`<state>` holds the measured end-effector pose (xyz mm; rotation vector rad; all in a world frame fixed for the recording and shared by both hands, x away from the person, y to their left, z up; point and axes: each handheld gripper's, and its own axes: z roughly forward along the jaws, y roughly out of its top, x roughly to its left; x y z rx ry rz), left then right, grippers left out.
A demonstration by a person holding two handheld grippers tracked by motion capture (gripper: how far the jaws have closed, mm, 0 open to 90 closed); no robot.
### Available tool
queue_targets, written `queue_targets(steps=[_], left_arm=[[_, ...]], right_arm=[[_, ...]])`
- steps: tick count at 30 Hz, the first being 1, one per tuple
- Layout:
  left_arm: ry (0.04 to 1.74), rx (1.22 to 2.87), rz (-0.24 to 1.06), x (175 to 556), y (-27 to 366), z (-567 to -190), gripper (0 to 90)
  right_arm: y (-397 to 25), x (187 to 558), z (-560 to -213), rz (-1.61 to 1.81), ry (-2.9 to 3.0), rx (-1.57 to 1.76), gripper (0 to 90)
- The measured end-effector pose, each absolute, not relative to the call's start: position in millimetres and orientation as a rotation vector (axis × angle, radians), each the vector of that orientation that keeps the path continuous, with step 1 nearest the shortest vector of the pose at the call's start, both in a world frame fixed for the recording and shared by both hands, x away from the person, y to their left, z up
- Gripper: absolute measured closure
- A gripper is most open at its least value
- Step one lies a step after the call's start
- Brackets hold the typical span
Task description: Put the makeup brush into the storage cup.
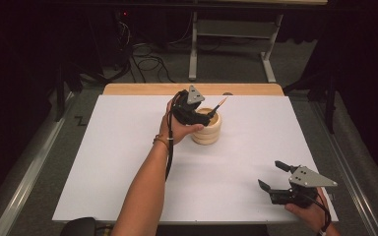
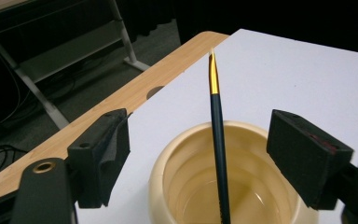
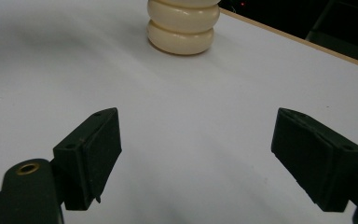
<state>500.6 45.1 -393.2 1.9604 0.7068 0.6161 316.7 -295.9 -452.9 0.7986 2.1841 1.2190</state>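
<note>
A cream ribbed pot (image 1: 207, 129) stands on the white sheet, right of centre toward the back. A thin dark paintbrush (image 1: 218, 105) with a gold ferrule leans in it, tip up and to the right. My left gripper (image 1: 199, 114) hovers at the pot's left rim. In the left gripper view its open jaws flank the paintbrush (image 2: 216, 130) above the pot (image 2: 168, 172) without touching it. Near the sheet's front right corner my right gripper (image 1: 271, 175) is open and holds nothing. The right gripper view faces the pot (image 3: 182, 25) across bare sheet.
The white sheet (image 1: 128, 162) covers a wooden table whose back edge (image 1: 192, 89) shows as a strip. Beyond it, metal stand legs (image 1: 193, 59) and cables (image 1: 147, 61) lie on the grey floor. A metal rail (image 1: 29, 167) runs along the left.
</note>
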Motion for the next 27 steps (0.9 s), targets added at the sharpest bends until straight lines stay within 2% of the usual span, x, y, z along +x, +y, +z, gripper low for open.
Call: queue_targets(steps=[5,27], left_arm=[[0.68,1.984,0.615,498.9,44.5,-391.1,18.5],[0.626,2.018,0.658,488.1,51.8,-385.6,20.5]], right_arm=[[-295.0,317.0,-453.8,1.214,2.193,0.804,17.0],[-293.3,318.8,-455.4,1.193,2.197,0.788,17.2]])
